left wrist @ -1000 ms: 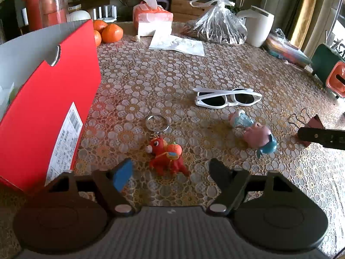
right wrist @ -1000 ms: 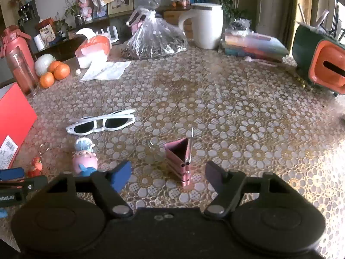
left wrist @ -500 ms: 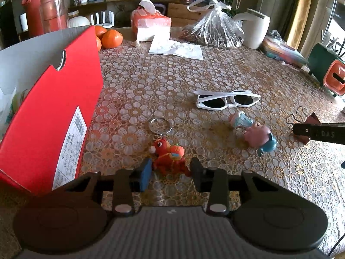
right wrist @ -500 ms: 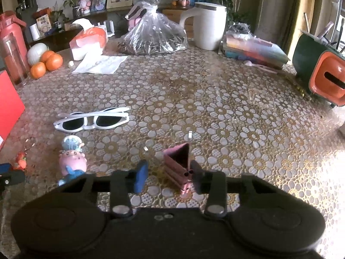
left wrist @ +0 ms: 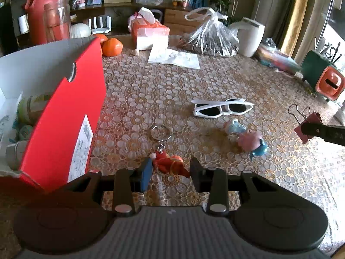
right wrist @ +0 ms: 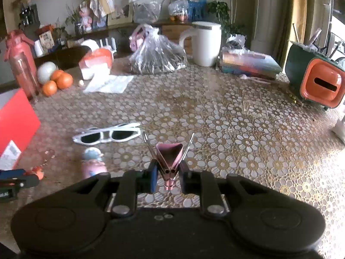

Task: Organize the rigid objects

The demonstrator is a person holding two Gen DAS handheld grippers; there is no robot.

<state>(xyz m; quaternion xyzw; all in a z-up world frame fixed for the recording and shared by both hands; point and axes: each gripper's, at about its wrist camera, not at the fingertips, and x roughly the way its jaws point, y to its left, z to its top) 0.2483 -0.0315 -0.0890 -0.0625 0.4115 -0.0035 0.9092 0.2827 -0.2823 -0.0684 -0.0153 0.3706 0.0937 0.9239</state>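
Both hands were loaded for the red shoebox (left wrist: 64, 116) at 9 o'clock: left gripper (left wrist: 170, 172) pinched the red keychain toy (left wrist: 170, 164), right gripper (right wrist: 167, 176) clamped the pink binder clip (right wrist: 169, 157) above the table.

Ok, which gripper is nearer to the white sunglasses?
Hard to call. The left gripper, shut on the red keychain toy, and the right gripper, shut on the pink binder clip, sit similarly short of the white sunglasses.

Left hand-held gripper (left wrist: 170, 171) low over worktop (left wrist: 151, 90), fingers narrowed, clamped either side of keychain toy (left wrist: 170, 164). Right hand-held gripper (right wrist: 167, 176) pinching binder clip (right wrist: 169, 157), lifted.
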